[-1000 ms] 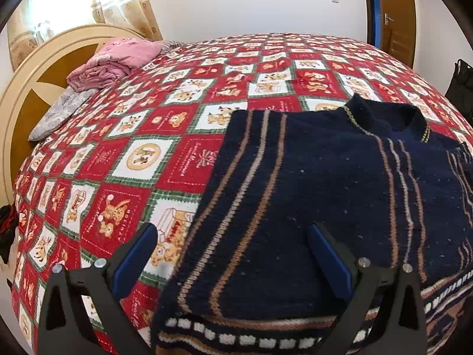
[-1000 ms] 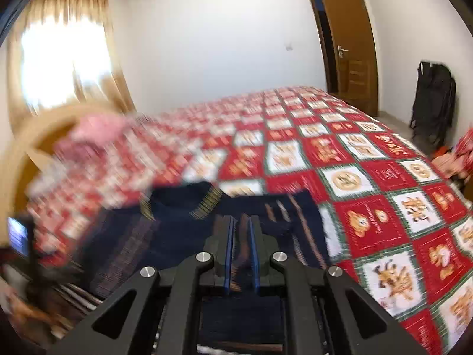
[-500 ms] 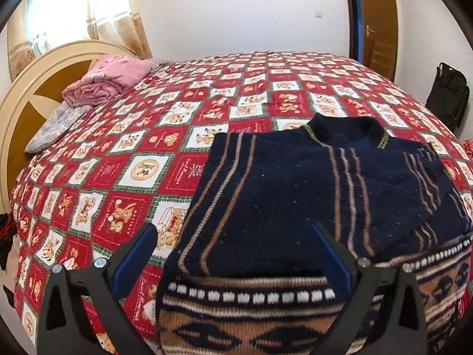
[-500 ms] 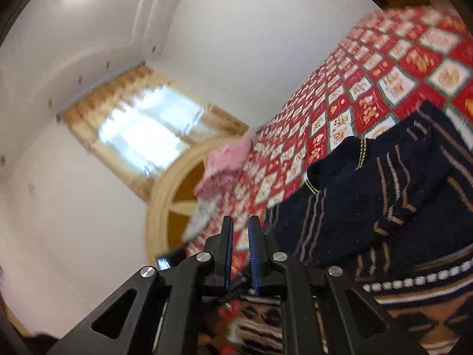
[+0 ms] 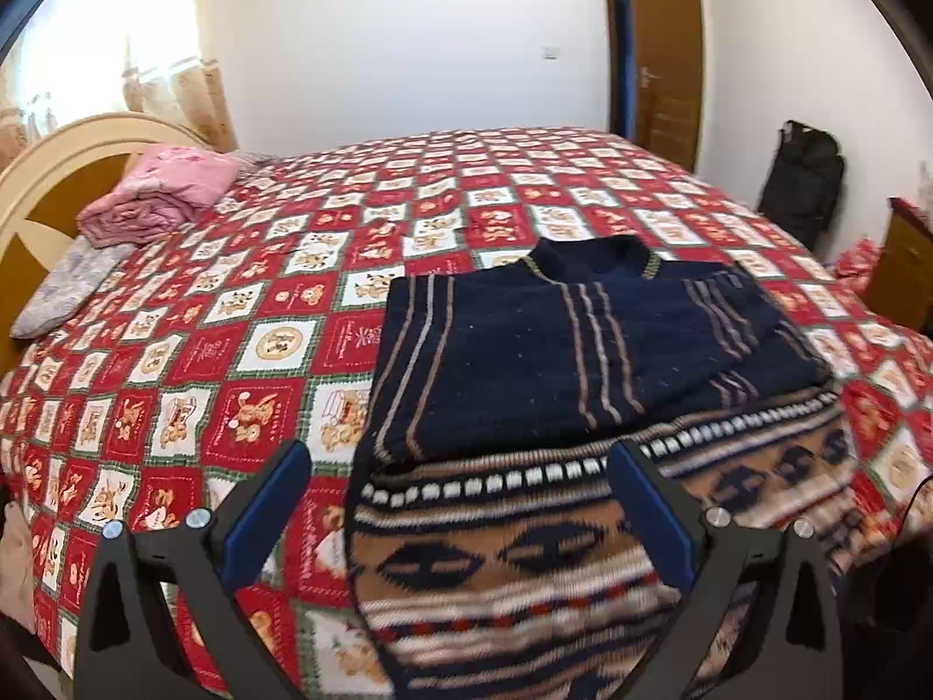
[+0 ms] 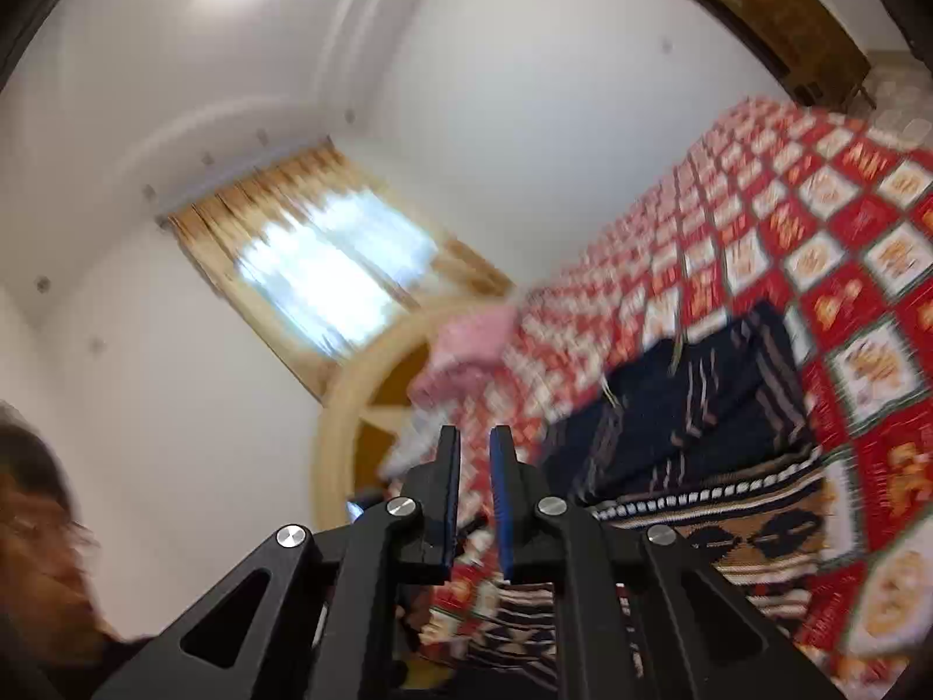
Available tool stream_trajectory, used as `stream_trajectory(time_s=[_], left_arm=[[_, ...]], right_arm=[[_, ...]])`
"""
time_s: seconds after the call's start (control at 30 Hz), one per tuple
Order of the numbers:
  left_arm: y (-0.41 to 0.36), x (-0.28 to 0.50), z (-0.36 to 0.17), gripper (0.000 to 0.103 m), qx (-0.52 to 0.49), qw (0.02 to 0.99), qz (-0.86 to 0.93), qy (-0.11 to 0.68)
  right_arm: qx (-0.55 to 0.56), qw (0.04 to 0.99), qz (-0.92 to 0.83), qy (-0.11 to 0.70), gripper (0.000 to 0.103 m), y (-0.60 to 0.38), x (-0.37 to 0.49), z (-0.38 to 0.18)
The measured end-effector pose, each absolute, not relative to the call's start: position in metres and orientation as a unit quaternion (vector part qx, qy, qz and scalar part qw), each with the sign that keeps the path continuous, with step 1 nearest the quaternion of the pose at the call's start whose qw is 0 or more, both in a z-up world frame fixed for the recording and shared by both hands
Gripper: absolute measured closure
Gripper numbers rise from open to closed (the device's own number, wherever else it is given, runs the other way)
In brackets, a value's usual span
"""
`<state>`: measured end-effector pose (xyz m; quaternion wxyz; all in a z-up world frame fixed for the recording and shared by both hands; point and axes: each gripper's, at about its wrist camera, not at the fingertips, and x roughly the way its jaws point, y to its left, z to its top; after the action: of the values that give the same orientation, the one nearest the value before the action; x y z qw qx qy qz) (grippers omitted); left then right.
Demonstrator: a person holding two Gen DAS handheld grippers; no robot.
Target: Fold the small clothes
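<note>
A navy sweater (image 5: pixel 554 350) with thin tan stripes lies folded on the red patchwork quilt (image 5: pixel 233 350), its brown and white patterned hem toward the bed's near edge. My left gripper (image 5: pixel 458 455) hangs open above that hem, with nothing between its blue-padded fingers. In the right wrist view the picture is tilted and blurred. There my right gripper (image 6: pixel 473 437) is shut with nothing in it, held off the sweater (image 6: pixel 700 408) and pointing toward the headboard and window.
A pink folded blanket (image 5: pixel 169 192) and a grey pillow (image 5: pixel 64 286) lie by the cream headboard (image 5: pixel 52 175). A black bag (image 5: pixel 805 186) stands by the brown door (image 5: pixel 659 58), with a wooden cabinet (image 5: pixel 898 268) at right. A person's hair (image 6: pixel 35 525) shows at lower left.
My left gripper has drawn back and up, so more of the patterned hem shows. My right gripper has swung off the sweater and rolled, now facing the wall and window.
</note>
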<state>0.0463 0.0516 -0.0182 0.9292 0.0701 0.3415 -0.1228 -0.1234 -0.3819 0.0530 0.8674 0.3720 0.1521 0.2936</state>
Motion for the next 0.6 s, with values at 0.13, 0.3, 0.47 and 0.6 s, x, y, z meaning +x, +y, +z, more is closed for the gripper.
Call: stream_trajectory(time_s=[0.13, 0.3, 0.47, 0.6], left_arm=[[0.071, 0.032, 0.000, 0.000, 0.086, 0.930, -0.134, 0.331], [0.080, 0.014, 0.007, 0.000, 0.137, 0.923, -0.151, 0.325], [0.078, -0.013, -0.013, 0.000, 0.173, 0.898, -0.196, 0.355], [0.077, -0.035, -0.041, 0.000, 0.189, 0.876, -0.221, 0.384]], right_arm=[[0.370, 0.876, 0.288, 0.113, 0.092, -0.422, -0.192, 0.091], [0.303, 0.905, 0.232, 0.188, 0.092, -0.410, -0.217, 0.092], [0.198, 0.887, 0.210, 0.361, 0.092, -0.333, -0.173, 0.019], [0.125, 0.851, 0.237, 0.452, 0.092, -0.272, -0.127, -0.038]])
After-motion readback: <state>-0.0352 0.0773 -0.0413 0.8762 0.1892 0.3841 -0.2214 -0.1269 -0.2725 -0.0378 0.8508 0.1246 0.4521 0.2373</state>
